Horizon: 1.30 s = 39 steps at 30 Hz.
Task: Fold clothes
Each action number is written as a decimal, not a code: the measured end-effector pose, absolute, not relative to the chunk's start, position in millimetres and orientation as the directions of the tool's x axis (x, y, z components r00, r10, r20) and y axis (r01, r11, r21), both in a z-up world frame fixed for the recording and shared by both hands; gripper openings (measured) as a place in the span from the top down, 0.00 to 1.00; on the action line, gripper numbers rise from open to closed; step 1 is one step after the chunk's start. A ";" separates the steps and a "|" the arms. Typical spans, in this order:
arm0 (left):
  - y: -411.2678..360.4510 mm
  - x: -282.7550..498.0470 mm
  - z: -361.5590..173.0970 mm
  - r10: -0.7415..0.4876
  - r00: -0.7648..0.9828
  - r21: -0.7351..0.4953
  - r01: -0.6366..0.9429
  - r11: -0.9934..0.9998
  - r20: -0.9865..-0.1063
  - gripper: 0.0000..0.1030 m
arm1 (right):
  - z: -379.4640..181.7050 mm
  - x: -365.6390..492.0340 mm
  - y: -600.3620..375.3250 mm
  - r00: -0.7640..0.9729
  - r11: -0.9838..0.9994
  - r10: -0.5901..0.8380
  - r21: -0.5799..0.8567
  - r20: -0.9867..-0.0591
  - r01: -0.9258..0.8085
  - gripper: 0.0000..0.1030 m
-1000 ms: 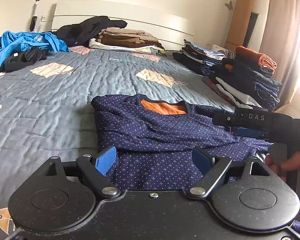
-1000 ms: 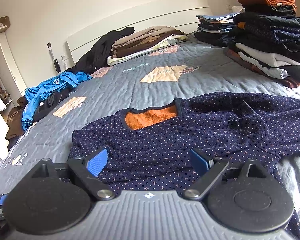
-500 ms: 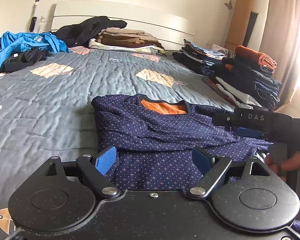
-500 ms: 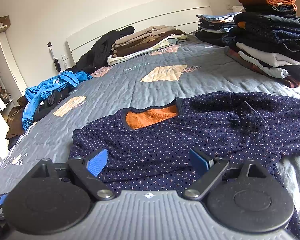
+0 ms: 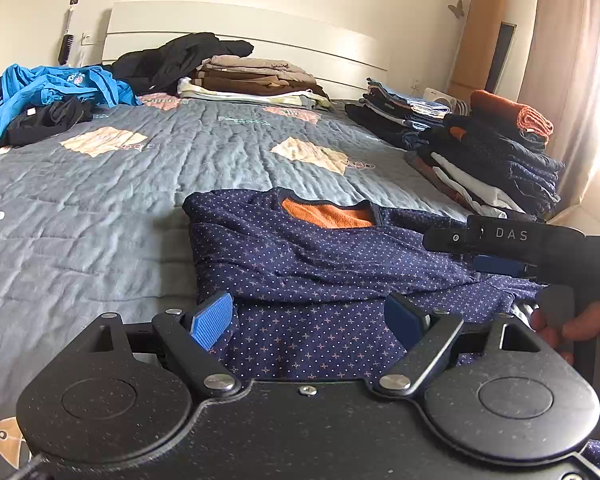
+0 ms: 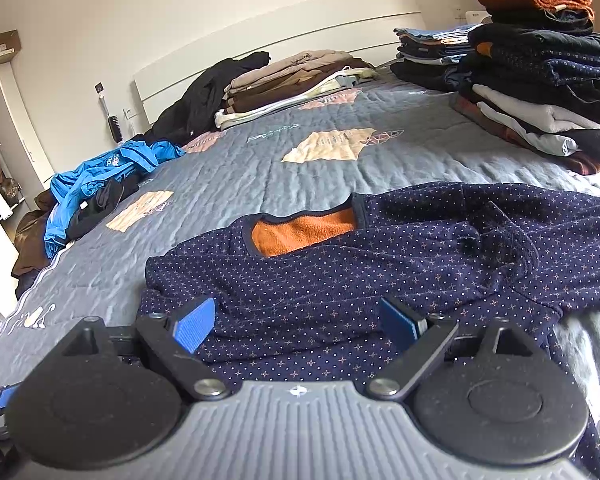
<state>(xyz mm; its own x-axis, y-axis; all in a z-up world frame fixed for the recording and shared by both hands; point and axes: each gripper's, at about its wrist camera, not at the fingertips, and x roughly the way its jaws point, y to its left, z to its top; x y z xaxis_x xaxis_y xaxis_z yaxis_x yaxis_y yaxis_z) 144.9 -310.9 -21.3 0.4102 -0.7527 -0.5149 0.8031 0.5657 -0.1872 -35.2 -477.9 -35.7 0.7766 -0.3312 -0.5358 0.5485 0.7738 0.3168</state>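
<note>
Both tongs, left (image 5: 312, 316) and right (image 6: 300, 322), stand wide and hold nothing, low over the near edge of the dotted top (image 6: 380, 264). It lies on the bed (image 5: 100, 208), partly folded. I think the next move is to grip this edge and fold it toward the collar.

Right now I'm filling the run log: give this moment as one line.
stage: fold not begun | navy dotted top: flat on bed | left tool: open, empty | right tool: open, empty
</note>
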 end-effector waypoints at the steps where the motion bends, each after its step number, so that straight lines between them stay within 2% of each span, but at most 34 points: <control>1: -310.8 144.9 -21.3 -0.753 0.410 -0.187 0.803 0.566 -0.515 0.20 | -35.7 -35.2 -477.9 0.777 0.774 -0.331 0.317 -0.536 0.549 0.14; 39: -310.4 144.1 -23.1 -0.748 0.413 -0.168 0.809 0.563 -0.519 0.20 | -36.9 -35.0 -477.5 0.775 0.774 -0.326 0.317 -0.541 0.547 0.14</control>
<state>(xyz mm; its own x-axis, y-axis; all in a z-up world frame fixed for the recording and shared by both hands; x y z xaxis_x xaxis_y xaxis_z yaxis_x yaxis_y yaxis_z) 144.1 -310.4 -23.1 0.4127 -0.7482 -0.5194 0.8092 0.5630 -0.1680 -35.0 -477.5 -36.9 0.7752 -0.3263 -0.5409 0.5473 0.7744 0.3173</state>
